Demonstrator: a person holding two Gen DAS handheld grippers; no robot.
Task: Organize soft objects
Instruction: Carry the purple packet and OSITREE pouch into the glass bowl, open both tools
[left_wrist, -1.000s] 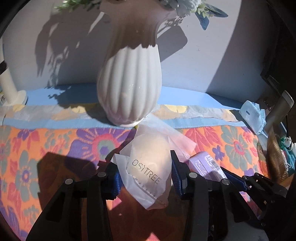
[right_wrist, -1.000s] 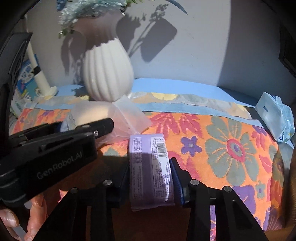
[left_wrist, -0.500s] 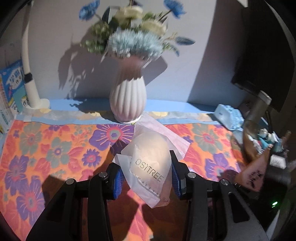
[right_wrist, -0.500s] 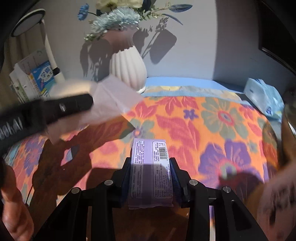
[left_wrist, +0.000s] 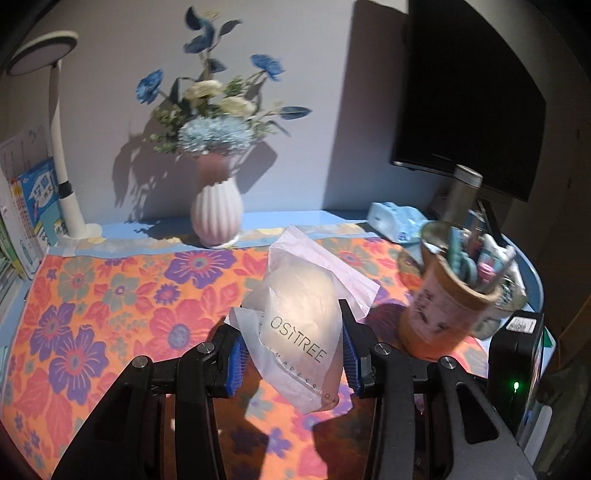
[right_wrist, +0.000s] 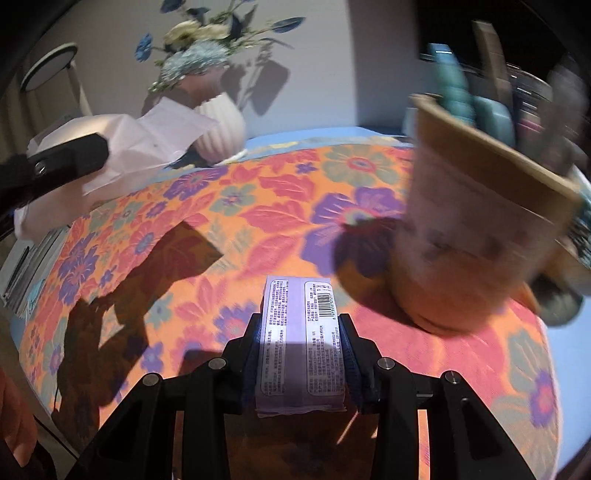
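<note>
You have both soft things off the surface right now: the white pouch (left_wrist: 301, 328) printed OSITREE sits pinched between the blue pads of your left tool (left_wrist: 293, 350), its loose top flopping toward the vase (left_wrist: 217, 212), and the lilac packet (right_wrist: 301, 347) with the barcode label is clamped lengthwise in your right tool (right_wrist: 301, 354). Each tool is closed only partway — as far as its squashy load allows — and each has a firm hold. Both loads hang above the floral cloth (left_wrist: 110, 295) that covers the surface, with the brown cup (left_wrist: 448, 310) stuffed with pens and small items close on the right; in the right wrist view that cup looms large and blurred just beside the packet. So the picking up looks done, and what is left is the putting away — the frames do not show which spot is meant for them. A pale blue tissue pack (left_wrist: 397, 219) lies at the back edge, apparently untouched.
</note>
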